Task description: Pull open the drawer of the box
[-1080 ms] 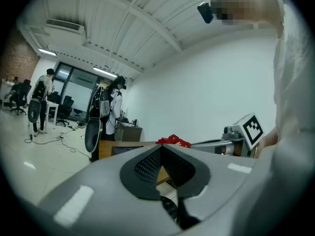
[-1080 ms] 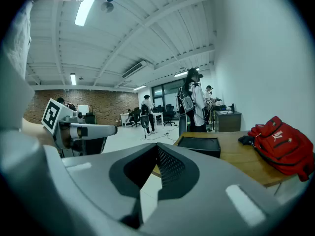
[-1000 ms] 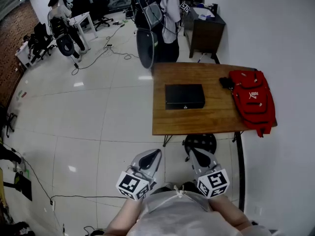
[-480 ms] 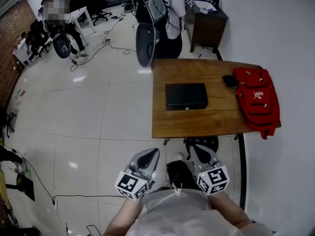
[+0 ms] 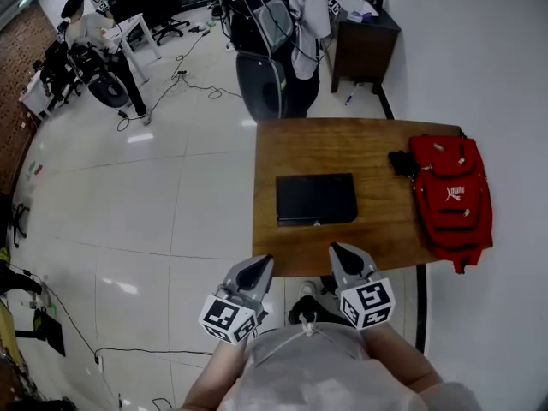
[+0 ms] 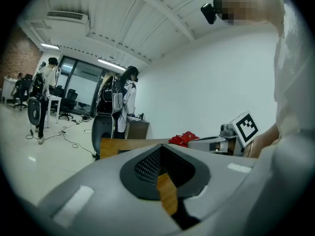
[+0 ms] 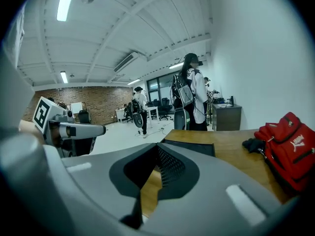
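A flat black box (image 5: 315, 199) lies on the wooden table (image 5: 282, 144), its shut drawer front with a small silver fitting (image 5: 317, 223) facing me. My left gripper (image 5: 257, 269) hangs shut at the table's near edge, left of the box front and apart from it. My right gripper (image 5: 341, 255) is shut over the near edge, just short of the box's right front corner, holding nothing. In the right gripper view the box (image 7: 189, 147) lies ahead of the shut right gripper (image 7: 156, 168). The left gripper (image 6: 160, 168) shows the table (image 6: 110, 144) past its shut jaws.
A red backpack (image 5: 452, 195) and a small black item (image 5: 400, 163) lie on the table's right end, by the white wall. A person (image 5: 295, 15), an office chair (image 5: 261, 84) and a dark cabinet (image 5: 364, 41) stand beyond the far edge. Cables cross the floor on the left.
I have stepped up to the table: the box has come nearer, and both grippers, earlier over the floor, now reach the table's near edge. Both have stayed shut.
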Tool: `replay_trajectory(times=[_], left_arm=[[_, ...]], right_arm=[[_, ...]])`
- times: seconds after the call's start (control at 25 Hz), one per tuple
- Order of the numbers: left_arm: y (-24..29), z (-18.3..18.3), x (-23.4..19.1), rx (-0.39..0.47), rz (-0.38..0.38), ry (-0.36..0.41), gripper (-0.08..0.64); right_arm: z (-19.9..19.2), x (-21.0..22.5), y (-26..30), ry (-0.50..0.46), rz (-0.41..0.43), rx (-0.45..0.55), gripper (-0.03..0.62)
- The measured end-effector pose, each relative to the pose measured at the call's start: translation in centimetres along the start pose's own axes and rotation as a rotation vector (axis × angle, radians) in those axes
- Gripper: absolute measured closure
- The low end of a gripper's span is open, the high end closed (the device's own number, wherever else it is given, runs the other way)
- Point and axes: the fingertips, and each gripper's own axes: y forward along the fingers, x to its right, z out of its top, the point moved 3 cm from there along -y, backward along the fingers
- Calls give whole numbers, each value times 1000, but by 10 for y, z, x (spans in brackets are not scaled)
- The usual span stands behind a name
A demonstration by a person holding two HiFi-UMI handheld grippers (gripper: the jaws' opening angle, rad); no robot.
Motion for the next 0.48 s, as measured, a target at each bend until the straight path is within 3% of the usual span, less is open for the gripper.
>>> replay_trajectory(times=[0.24, 0.48], left_arm=[[42, -1, -23, -17, 28, 1, 554], [69, -1, -34, -25, 4, 10, 554]], right_arm=[[-2, 33, 31, -11, 17, -54, 584], [-21, 47, 52, 12, 11, -142, 584]])
